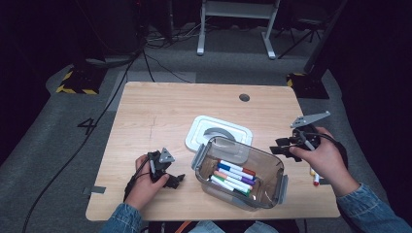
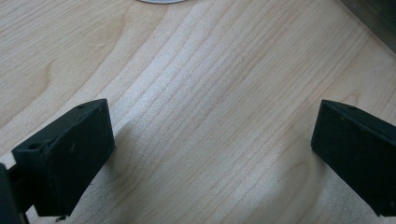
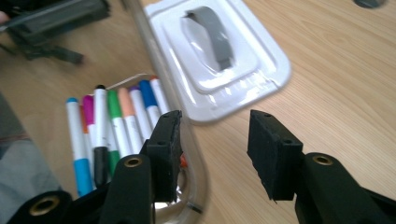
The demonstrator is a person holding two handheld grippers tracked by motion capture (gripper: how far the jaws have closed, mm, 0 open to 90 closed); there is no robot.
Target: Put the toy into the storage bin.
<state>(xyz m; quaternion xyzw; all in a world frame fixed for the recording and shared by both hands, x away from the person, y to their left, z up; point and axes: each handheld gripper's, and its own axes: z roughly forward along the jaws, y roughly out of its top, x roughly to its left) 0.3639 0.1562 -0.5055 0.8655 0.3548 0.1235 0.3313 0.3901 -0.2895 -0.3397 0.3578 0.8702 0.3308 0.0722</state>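
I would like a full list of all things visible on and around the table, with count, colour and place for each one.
table: one, light wood, centre.
container: one, clear with grey latches, front middle of the table.
markers in container: several, white with mixed-colour caps, lying side by side.
lid: one, white with grey handle, behind the container.
loose markers: about two, by the right hand, partly hidden.
left gripper: one, black, open, empty, left of the container.
right gripper: one, black, open, empty, right of the container.
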